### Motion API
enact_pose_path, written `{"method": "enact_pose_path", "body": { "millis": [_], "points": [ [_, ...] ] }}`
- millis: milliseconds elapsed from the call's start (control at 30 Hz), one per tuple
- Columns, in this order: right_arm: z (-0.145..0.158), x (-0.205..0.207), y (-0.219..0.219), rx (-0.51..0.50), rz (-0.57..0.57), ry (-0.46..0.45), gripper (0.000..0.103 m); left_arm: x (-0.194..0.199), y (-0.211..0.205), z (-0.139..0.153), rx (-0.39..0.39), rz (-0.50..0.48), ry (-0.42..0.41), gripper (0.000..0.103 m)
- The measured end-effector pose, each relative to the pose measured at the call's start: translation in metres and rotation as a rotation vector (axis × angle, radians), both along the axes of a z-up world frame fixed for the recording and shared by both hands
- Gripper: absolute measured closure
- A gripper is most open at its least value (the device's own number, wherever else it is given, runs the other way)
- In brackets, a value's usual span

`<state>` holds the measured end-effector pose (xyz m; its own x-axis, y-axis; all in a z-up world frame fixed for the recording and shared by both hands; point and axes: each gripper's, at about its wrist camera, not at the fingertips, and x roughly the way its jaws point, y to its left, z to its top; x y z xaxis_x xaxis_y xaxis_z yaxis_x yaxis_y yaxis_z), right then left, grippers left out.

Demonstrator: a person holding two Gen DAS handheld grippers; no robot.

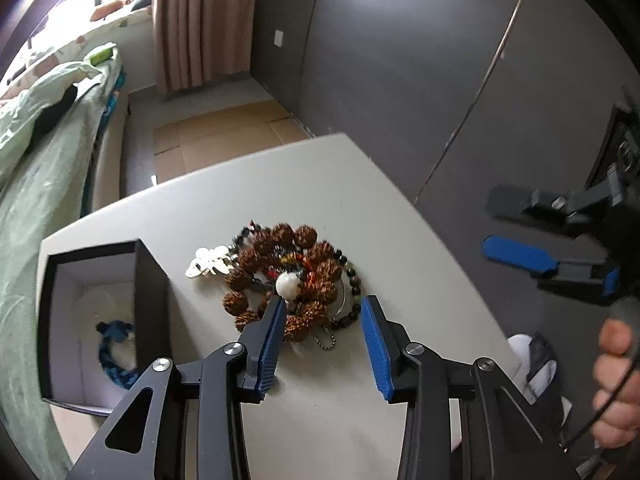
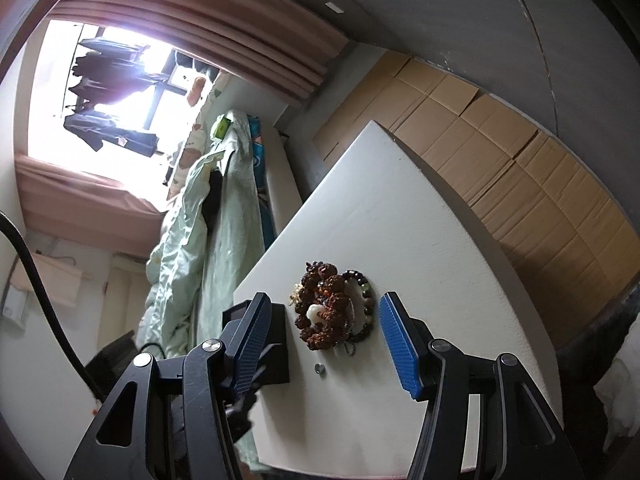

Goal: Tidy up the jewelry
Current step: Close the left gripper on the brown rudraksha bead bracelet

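A heap of jewelry lies mid-table: a bracelet of knobbly brown beads, a white bead, a gold leaf-shaped piece, a dark bead bracelet and a ball chain. My left gripper is open just over the heap's near side, its left pad close to the white bead. A black box with white lining stands to the left, a blue bracelet inside. My right gripper is open and empty, off the table's right side, facing the heap and the box.
The white table ends close behind the heap. A small silver stud lies near the front. A bed with a green quilt runs along the left, flattened cardboard covers the floor, and a hand shows at the right.
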<state>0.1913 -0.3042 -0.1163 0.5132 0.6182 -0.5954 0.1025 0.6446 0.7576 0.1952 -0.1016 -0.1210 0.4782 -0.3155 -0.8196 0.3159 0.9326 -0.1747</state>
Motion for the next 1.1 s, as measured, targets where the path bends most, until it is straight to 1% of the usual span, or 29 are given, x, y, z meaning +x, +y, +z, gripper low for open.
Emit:
{"method": "enact_pose_path", "body": {
  "millis": [67,233,367,500,567,633,767,867,1100],
  "points": [
    [0.0,-0.001,-0.001,-0.005,0.0,0.0,0.046,0.002,-0.004,-0.008,0.033,-0.005,0.003,0.068],
    [-0.004,-0.001,0.001,-0.02,0.013,0.014,0.046,0.005,-0.011,-0.019,0.045,-0.025,0.001,0.068],
    [-0.004,-0.002,0.003,-0.022,0.015,0.015,0.046,0.008,-0.018,-0.029,0.086,-0.038,-0.003,0.068],
    [-0.008,-0.001,0.005,-0.031,0.02,0.026,0.046,0.012,-0.019,-0.035,0.086,-0.027,0.002,0.068],
    [-0.01,0.0,0.008,-0.043,0.026,0.031,0.046,0.014,-0.017,-0.035,0.086,-0.023,-0.001,0.073],
    [-0.012,0.003,0.011,-0.059,0.035,0.037,0.046,0.016,-0.015,-0.036,0.076,-0.022,0.015,0.077],
    [-0.02,0.008,0.021,-0.089,0.06,0.057,0.046,0.017,-0.009,-0.035,0.04,-0.023,0.024,0.078],
    [-0.025,0.011,0.029,-0.086,0.08,0.069,0.046,0.017,0.0,-0.03,-0.003,-0.013,0.025,0.09],
    [-0.031,0.016,0.043,-0.092,0.113,0.064,0.046,0.011,0.026,-0.003,-0.109,0.029,-0.017,0.09]
  ]
}}
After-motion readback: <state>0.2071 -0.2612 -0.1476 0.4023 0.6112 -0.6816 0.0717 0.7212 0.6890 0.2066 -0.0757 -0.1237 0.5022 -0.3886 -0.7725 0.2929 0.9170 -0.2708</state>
